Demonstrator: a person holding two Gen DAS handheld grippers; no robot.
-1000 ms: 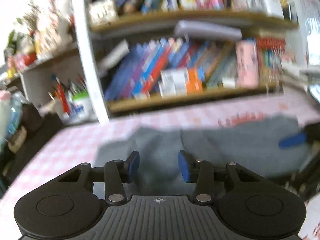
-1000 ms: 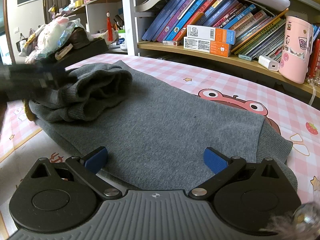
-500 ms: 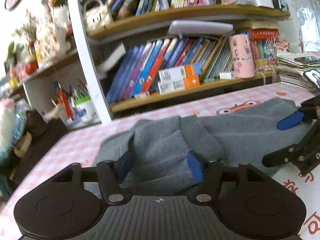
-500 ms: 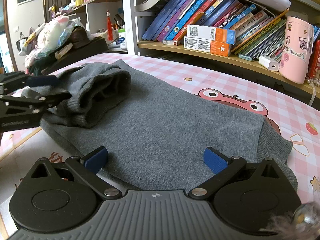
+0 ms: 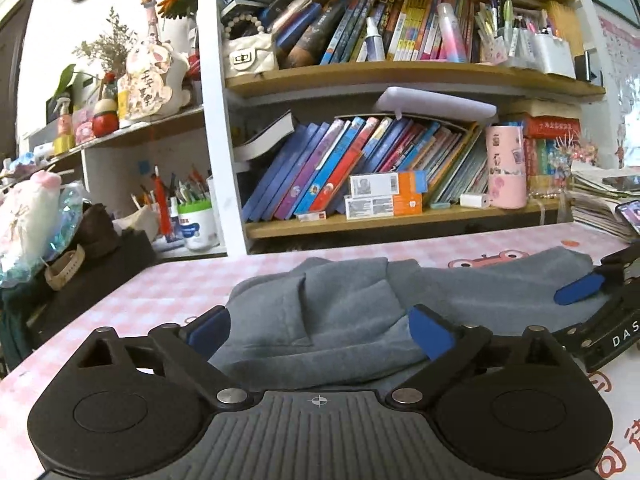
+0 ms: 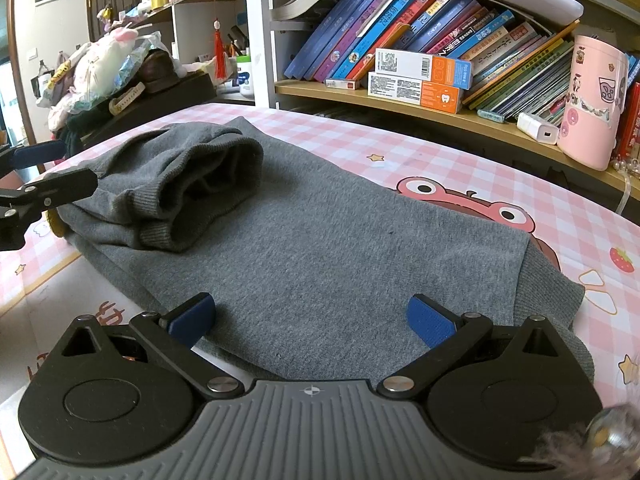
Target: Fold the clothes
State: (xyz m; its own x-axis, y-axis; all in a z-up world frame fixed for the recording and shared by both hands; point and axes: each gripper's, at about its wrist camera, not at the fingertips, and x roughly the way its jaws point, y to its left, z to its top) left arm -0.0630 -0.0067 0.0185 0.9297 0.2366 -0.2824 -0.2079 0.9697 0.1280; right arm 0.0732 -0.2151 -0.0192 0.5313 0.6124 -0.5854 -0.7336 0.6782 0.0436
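Observation:
A grey sweater [image 6: 340,248] lies flat on the pink checked tablecloth [image 6: 500,184], with its sleeves bunched in a heap [image 6: 188,184] at its left end. My right gripper [image 6: 312,320] is open and empty at the sweater's near edge. My left gripper [image 5: 320,328] is open and empty, hovering just before the sleeve heap [image 5: 340,312]. The left gripper also shows at the left edge of the right wrist view [image 6: 24,176], and the right gripper at the right edge of the left wrist view [image 5: 600,292].
A bookshelf [image 5: 380,216] full of books runs along the table's far side, with a pink tumbler [image 6: 592,100] and a white charger [image 6: 536,128] on it. A cluttered black stand with a plush toy [image 6: 104,64] sits at the left. A stack of papers [image 5: 600,200] lies at the right.
My left gripper let go of the sleeve, opened wide and pulled back from the heap. The right gripper has not moved.

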